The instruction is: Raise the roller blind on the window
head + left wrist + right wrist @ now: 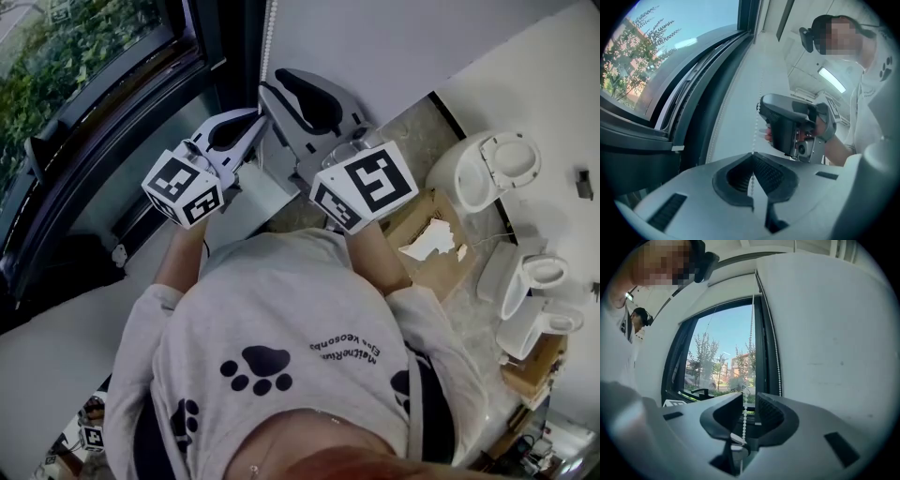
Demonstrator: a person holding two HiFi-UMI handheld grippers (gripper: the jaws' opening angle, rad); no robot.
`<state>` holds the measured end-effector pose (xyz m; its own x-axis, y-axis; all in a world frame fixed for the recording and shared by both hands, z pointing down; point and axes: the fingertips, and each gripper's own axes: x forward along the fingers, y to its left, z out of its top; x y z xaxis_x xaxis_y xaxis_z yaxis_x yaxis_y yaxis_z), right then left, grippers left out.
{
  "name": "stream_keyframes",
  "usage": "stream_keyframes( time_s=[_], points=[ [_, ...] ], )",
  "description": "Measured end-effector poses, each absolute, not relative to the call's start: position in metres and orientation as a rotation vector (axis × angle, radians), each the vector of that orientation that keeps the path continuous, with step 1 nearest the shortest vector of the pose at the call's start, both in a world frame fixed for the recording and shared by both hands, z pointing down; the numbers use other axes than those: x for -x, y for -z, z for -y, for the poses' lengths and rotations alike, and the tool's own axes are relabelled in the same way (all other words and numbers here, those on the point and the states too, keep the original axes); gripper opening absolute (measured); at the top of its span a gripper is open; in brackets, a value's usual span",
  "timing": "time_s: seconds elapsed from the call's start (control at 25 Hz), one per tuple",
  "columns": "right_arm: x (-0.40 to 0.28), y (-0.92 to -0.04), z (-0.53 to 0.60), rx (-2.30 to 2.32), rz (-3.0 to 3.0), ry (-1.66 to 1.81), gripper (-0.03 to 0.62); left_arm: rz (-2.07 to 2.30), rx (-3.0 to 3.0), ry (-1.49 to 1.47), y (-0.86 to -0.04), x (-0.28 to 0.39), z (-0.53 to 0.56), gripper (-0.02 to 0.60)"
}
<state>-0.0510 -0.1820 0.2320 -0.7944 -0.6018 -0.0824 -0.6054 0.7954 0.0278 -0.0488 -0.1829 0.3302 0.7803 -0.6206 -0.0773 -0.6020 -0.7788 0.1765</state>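
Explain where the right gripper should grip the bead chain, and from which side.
Grip the hanging run of the bead chain above the left gripper, which pinches it. Come level from the room side: the strand runs through the open right gripper, so closing across the beads should hold.

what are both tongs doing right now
Left tongs: closed on the white beaded blind cord.
Right tongs: open, the same cord hanging between them, not gripped.

Two grippers (pixel 255 122) (pixel 274 82), one bead chain (pixel 750 348), one window (pixel 723 357).
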Motion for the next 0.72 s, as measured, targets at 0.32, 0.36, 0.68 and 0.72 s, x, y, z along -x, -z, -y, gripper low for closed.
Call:
stream_keyframes(
  time_s=[0.32, 0.36, 0.68, 0.72],
  points=[
    [0.069, -0.208, 0.188, 0.998, -2.914, -0.216, 0.017, 0.987, -2.824, 0.218, -0.330, 0.047, 0.182, 0.011],
    [0.069, -0.209, 0.188, 0.999, -2.909, -0.197, 0.014, 0.993, -2.822, 0.226, -0.330, 0.048, 0.182, 0.011],
    [0.070, -0.232, 0.191, 1.050, -2.919, -0.200, 0.012, 1.050, -2.822, 0.160, -0.351, 0.049, 0.185, 0.011],
    [0.070, -0.236, 0.192, 1.054, -2.922, -0.188, 0.012, 1.055, -2.816, 0.151, -0.356, 0.049, 0.185, 0.011]
  ],
)
